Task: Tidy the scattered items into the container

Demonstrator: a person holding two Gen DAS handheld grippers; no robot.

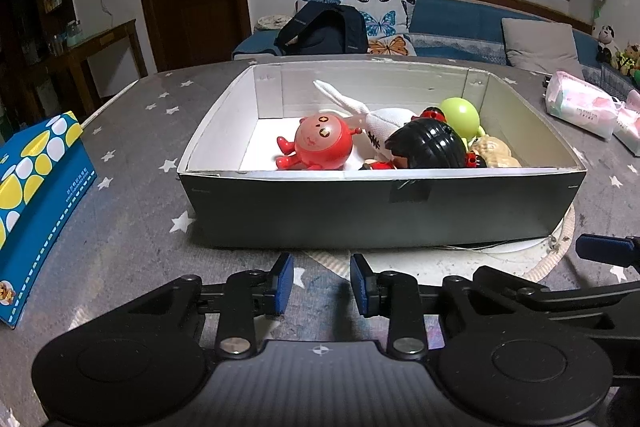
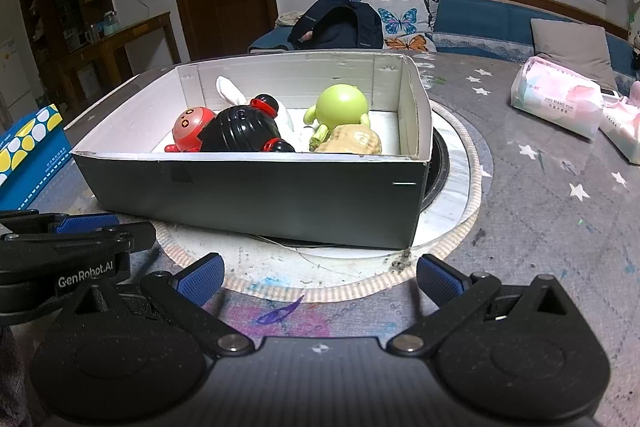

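Tissue box [image 1: 40,203] beside container [image 1: 360,211] (left)

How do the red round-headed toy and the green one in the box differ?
The red toy shows a printed face; the green toy shows a plain back. The red toy lies toward the box's left end, the green toy toward the right. Both are round-headed plastic figures lying inside the box.
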